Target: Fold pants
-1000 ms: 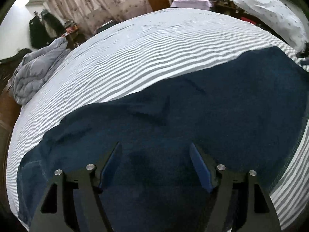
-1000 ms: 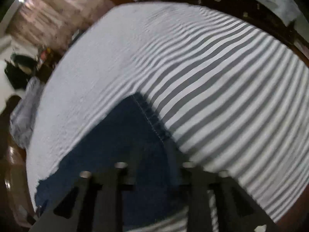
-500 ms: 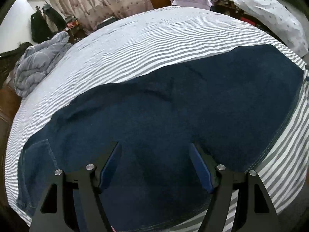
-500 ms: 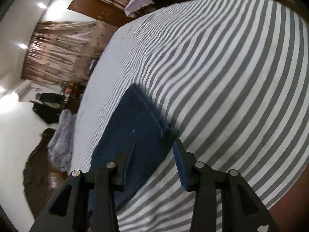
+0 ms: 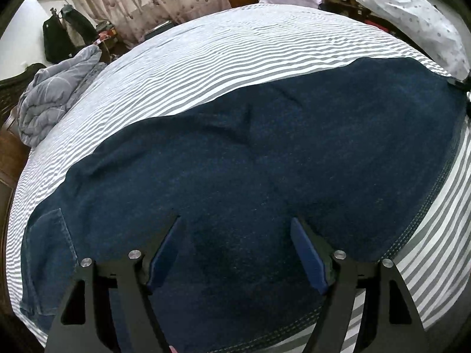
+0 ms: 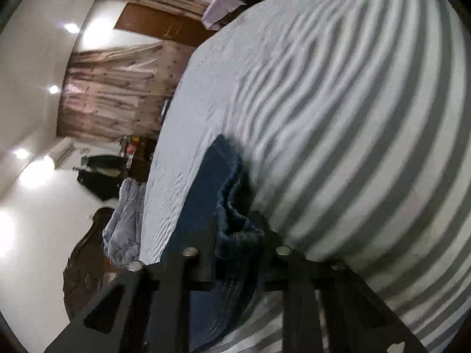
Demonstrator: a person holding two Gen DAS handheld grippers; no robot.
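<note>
Pants [image 5: 265,158], dark blue denim, lie flat across striped bedsheet [image 5: 206,58].

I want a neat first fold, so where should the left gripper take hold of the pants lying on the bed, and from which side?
Probably the stitched near edge of the pants, approached from the bed's near side. It lies flat along the striped sheet, just below the open left gripper; the right gripper has just closed on the bunched hem.

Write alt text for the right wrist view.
The right gripper has just closed, pinching a bunched edge of dark blue pants lying on a grey-and-white striped bed sheet. The view is tilted and blurred; curtains hang behind.
</note>
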